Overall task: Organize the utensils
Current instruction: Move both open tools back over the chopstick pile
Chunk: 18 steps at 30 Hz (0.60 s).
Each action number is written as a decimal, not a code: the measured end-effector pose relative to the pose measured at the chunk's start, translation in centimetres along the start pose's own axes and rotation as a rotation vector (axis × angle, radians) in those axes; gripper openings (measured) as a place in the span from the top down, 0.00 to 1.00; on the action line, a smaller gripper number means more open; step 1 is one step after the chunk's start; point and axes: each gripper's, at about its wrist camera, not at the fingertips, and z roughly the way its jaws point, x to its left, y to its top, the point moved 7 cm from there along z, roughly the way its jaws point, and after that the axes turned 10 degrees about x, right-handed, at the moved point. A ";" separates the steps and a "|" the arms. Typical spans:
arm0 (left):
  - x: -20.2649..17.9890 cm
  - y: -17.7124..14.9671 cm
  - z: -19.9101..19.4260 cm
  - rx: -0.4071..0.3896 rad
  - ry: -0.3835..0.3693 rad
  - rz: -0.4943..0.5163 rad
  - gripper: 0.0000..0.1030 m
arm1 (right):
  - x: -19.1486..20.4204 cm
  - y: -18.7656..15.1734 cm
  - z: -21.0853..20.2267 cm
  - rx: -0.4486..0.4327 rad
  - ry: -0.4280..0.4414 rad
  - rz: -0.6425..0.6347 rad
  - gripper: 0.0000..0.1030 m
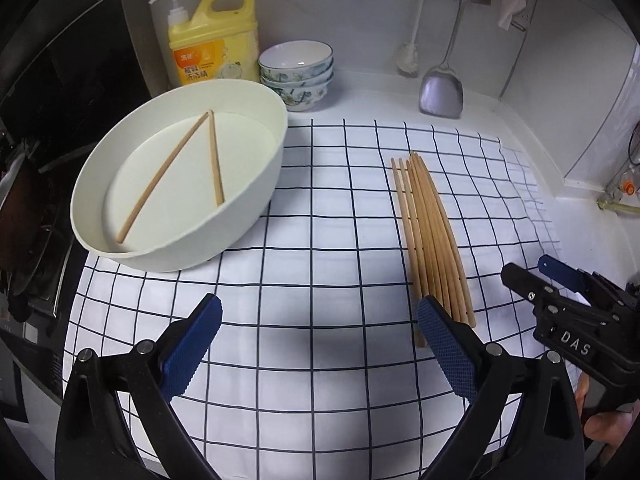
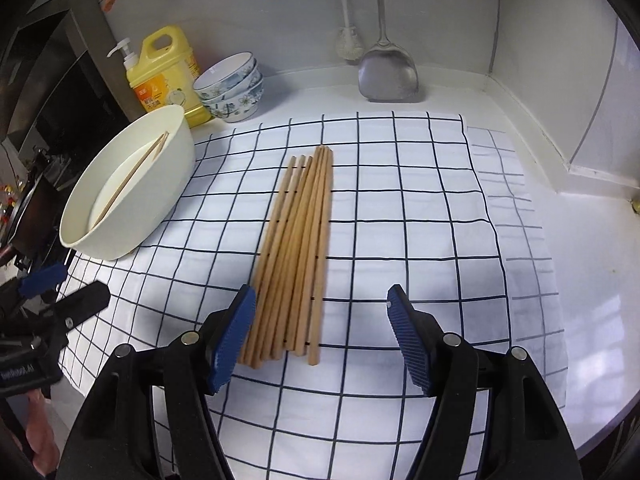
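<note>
Several wooden chopsticks [image 1: 432, 232] lie side by side on a white checked cloth [image 1: 320, 240]; they also show in the right wrist view [image 2: 296, 256]. Two more chopsticks [image 1: 192, 168] lie in a white oval basin [image 1: 248, 208] at the left, also seen in the right wrist view [image 2: 132, 172]. My left gripper [image 1: 320, 312] is open and empty above the cloth, between the basin and the row. My right gripper [image 2: 322, 300] is open and empty, just above the near ends of the row; it also shows in the left wrist view [image 1: 536, 272].
A yellow detergent bottle [image 1: 212, 40] and stacked patterned bowls [image 1: 298, 74] stand by the back wall. A metal spatula [image 1: 442, 92] and a brush [image 1: 408, 60] hang there. A stove [image 1: 28, 184] is at the left. The counter edge runs along the right [image 2: 592, 320].
</note>
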 end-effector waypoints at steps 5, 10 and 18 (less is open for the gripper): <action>-1.2 0.4 2.2 -0.015 0.011 0.032 0.06 | -1.1 -0.2 1.7 0.020 -0.058 0.004 0.33; -1.9 1.2 4.6 0.000 -0.012 0.018 0.06 | -0.9 -0.5 2.8 0.019 -0.068 -0.066 0.25; -3.7 1.6 8.0 0.039 -0.021 0.050 0.06 | -3.3 -0.1 3.7 0.007 -0.097 0.026 0.23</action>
